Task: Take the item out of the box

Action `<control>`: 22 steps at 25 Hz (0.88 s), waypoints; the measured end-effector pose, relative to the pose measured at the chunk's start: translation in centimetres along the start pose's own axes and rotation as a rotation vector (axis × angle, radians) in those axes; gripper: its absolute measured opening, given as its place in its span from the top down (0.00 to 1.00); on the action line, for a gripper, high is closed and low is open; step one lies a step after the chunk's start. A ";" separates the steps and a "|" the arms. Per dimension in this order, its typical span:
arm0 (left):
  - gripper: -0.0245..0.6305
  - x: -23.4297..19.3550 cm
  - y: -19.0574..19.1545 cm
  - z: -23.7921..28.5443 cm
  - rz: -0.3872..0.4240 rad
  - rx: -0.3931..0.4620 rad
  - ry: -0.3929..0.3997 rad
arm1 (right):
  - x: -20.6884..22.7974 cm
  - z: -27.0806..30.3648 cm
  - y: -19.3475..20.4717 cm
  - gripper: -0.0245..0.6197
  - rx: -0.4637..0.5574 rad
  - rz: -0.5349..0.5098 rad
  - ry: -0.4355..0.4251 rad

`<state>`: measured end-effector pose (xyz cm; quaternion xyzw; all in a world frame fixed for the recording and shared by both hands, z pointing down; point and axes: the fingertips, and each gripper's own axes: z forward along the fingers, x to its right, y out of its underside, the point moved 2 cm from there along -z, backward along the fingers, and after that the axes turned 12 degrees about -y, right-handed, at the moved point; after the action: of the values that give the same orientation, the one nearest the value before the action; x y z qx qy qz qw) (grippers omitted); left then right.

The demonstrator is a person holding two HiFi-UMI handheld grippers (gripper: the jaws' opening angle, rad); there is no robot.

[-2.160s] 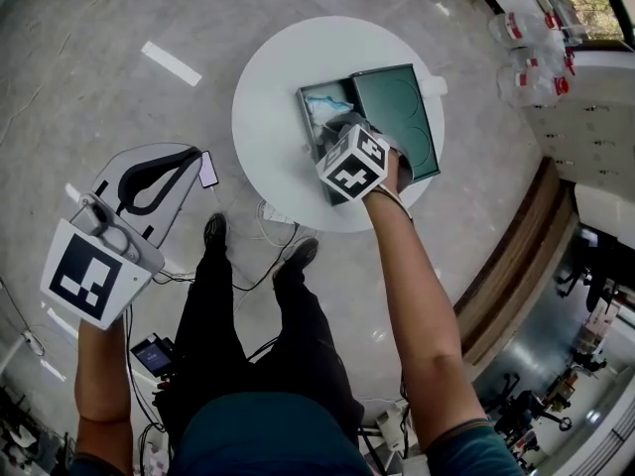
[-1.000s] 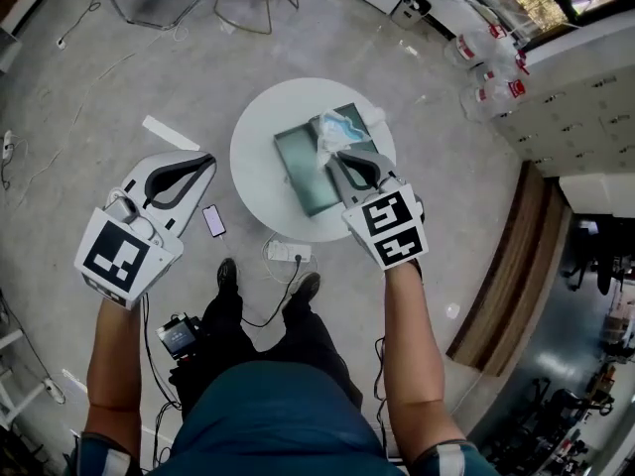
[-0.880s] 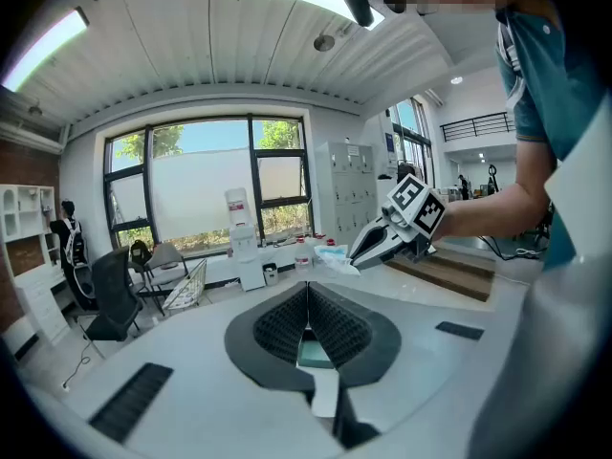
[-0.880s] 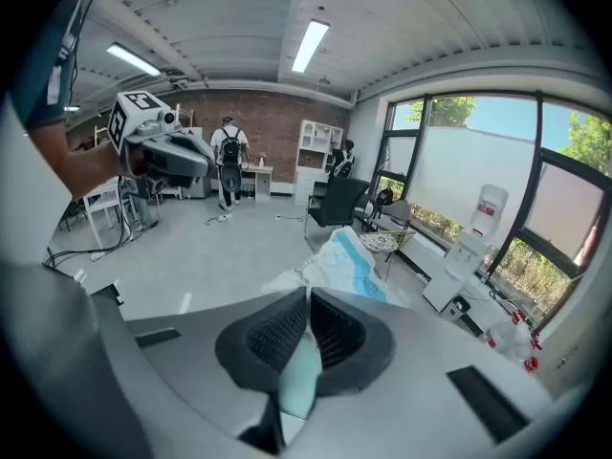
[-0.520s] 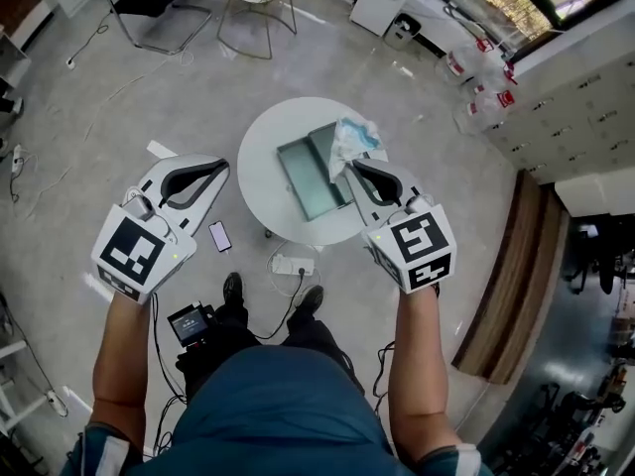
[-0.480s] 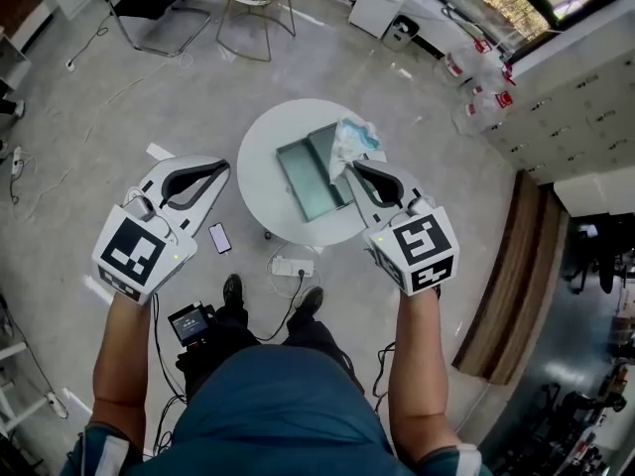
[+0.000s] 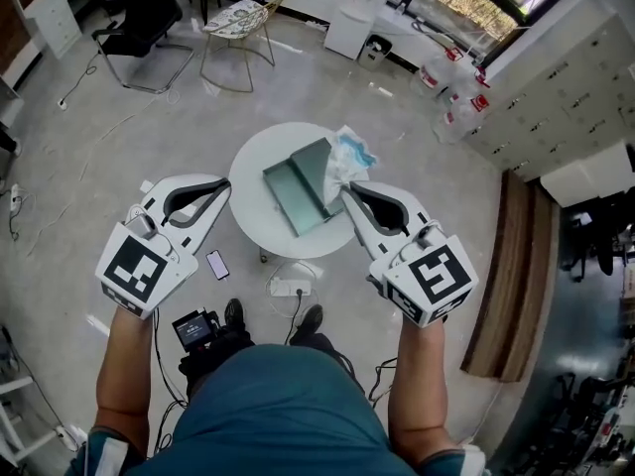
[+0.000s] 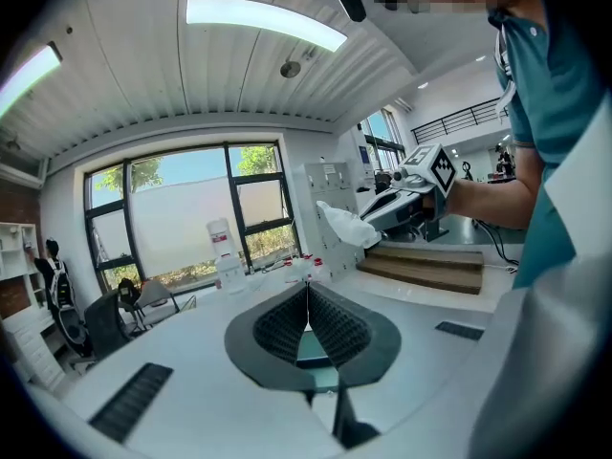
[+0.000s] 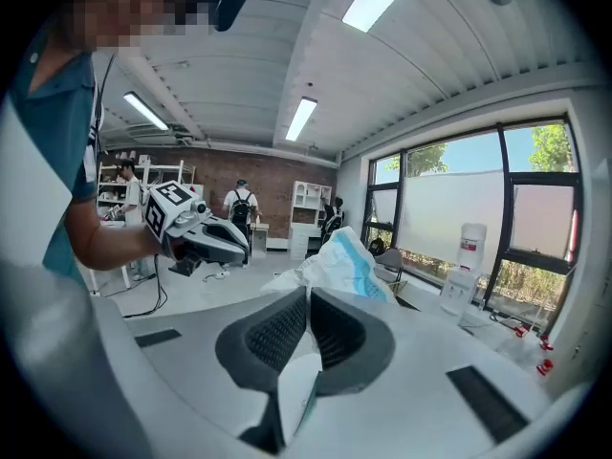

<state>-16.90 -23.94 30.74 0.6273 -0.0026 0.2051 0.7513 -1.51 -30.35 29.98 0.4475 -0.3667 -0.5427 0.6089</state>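
The item is a crumpled white bag with blue print [image 7: 349,155]. It hangs high above the round white table [image 7: 250,172], and my right gripper [image 7: 345,188] is shut on its lower edge. In the right gripper view the bag [image 9: 346,256] bulges out just past the closed pads [image 9: 287,328]. The open teal box [image 7: 286,198] lies on the table below. At the left, my left gripper [image 7: 226,186] floats off the table's side, shut and holding nothing. The left gripper view shows its pads [image 8: 333,323] pressed together, with the bag [image 8: 346,226] beyond.
A phone [image 7: 217,264] and a power strip [image 7: 291,288] lie on the floor near the table's foot. Chairs [image 7: 236,20] stand at the back left, water bottles [image 7: 451,75] by the back-right wall. A wooden step [image 7: 501,266] runs along the right.
Both grippers have risen well above the table. The right one has carried the bag up out of the box. The table and box now look smaller and farther below.
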 end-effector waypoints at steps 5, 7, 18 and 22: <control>0.93 3.6 -2.6 -1.4 0.028 0.027 0.016 | -2.7 -5.5 -1.5 0.89 0.084 0.017 -0.011; 0.93 4.6 -3.6 -2.0 0.035 0.038 0.023 | -3.6 -7.2 -2.1 0.89 0.113 0.021 -0.014; 0.93 6.6 -5.9 -3.6 0.047 0.063 0.062 | -6.4 -11.9 -4.8 0.89 0.210 0.030 0.002; 0.93 7.7 -6.6 -3.5 0.045 0.061 0.072 | -6.4 -13.6 -5.1 0.89 0.225 0.018 0.026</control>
<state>-8.69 -19.19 25.82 0.6421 0.0167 0.2443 0.7265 8.55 -22.10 20.94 0.5167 -0.4215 -0.4866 0.5644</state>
